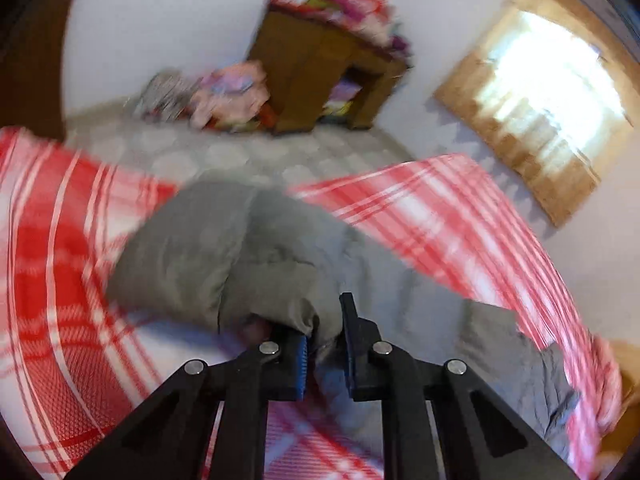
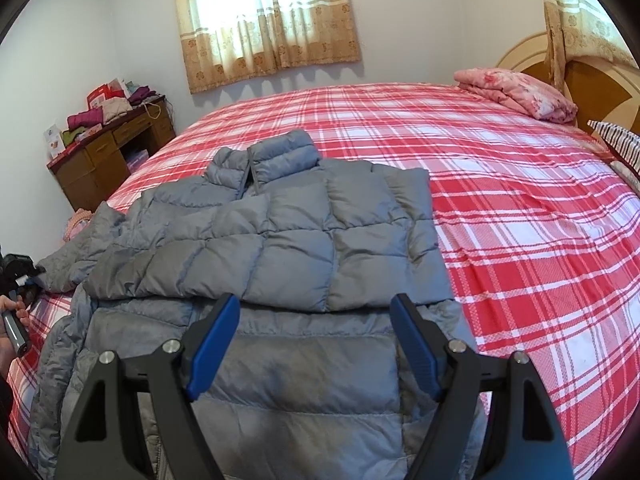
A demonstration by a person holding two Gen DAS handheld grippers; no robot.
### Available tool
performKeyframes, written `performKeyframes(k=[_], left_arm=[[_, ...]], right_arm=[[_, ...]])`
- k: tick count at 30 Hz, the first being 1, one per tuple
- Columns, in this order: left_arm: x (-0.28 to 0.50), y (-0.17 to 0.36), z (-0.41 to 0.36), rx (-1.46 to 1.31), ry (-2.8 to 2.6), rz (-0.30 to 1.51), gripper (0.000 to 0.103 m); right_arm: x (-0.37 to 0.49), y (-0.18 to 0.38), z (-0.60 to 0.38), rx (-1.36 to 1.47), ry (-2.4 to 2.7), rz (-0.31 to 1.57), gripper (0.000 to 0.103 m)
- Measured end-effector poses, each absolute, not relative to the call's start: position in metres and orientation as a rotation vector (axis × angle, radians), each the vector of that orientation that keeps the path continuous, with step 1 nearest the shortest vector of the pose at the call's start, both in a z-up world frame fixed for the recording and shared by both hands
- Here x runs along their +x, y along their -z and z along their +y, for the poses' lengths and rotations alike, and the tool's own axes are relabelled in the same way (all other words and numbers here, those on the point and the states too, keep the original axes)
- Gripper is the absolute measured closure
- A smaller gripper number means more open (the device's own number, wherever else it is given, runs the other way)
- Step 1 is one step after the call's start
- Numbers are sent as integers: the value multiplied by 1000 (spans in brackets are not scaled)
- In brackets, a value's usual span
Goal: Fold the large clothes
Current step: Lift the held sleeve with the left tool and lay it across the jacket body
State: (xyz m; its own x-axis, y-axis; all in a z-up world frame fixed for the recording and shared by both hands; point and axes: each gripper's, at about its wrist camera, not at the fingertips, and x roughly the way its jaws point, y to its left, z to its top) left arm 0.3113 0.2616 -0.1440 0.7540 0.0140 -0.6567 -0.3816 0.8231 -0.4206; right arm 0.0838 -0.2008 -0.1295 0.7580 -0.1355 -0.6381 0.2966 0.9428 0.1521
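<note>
In the left wrist view, the left gripper [image 1: 324, 344] pinches a gray sleeve [image 1: 224, 256], which stretches away ahead over the bed [image 1: 60, 240]. In the right wrist view, the right gripper [image 2: 316, 344] hangs wide open, holding nothing, right above the jacket [image 2: 288, 240]; the collar points away.

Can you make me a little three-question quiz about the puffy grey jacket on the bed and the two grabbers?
1. True or false: the right gripper is pinching the grey jacket.
2. What does the left gripper have between its fingers?
A. the pink folded blanket
B. a bit of the grey jacket's sleeve
C. the curtain
3. Fill in: the jacket lies on a red and white ______ bedsheet.

Key
1. False. Its jaws are wide apart above the jacket.
2. B. The grey fabric sits between the blue pads.
3. Checked.
</note>
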Motion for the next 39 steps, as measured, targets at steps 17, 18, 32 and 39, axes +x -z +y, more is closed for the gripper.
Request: performKeyframes(k=[17, 18, 32, 39], left_arm=[[243, 75, -12, 106, 320, 467, 90], [239, 80, -23, 139, 337, 465, 90], [178, 163, -125, 592, 510, 581, 87], [136, 166, -113, 639, 570, 558, 58]], right_arm=[[74, 132, -228, 335, 273, 674, 23], [74, 132, -229, 336, 275, 675, 23], [73, 132, -246, 366, 279, 679, 23], [70, 124, -249, 376, 272, 678, 23]])
